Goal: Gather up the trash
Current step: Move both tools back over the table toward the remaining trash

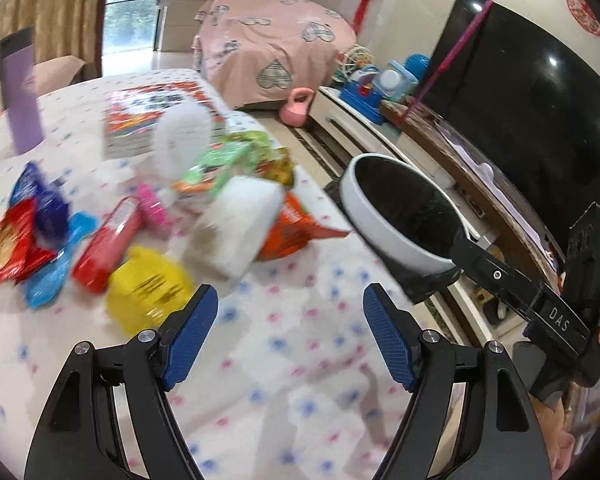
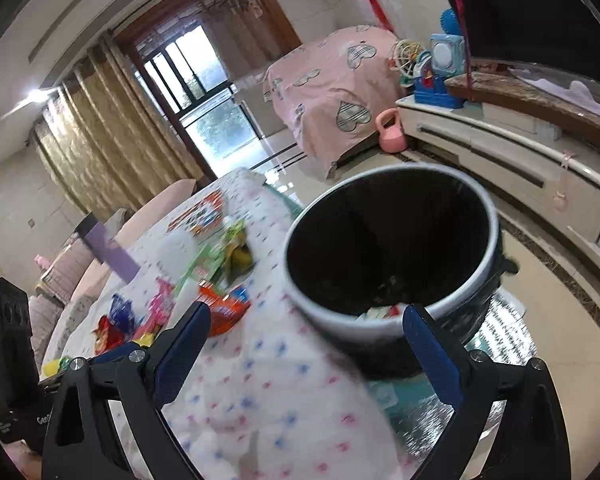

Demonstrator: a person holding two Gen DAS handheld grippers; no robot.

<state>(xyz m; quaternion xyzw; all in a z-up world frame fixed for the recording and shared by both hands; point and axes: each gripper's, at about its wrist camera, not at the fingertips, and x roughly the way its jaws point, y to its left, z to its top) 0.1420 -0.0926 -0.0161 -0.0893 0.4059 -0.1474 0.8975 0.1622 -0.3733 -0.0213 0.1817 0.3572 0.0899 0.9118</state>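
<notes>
Reaching for wrappers (image 1: 100, 240) beside the bin (image 2: 392, 256), I held both grippers (image 1: 288, 320) (image 2: 304, 344) wide, empty; next, close on one.

A lived-in home living room, large black flat television (image 1: 528, 92) at two o'clock, gold pleated curtains (image 2: 100, 136) at ten o'clock, pink heart-print cloth cover (image 1: 268, 40) at twelve o'clock.
</notes>
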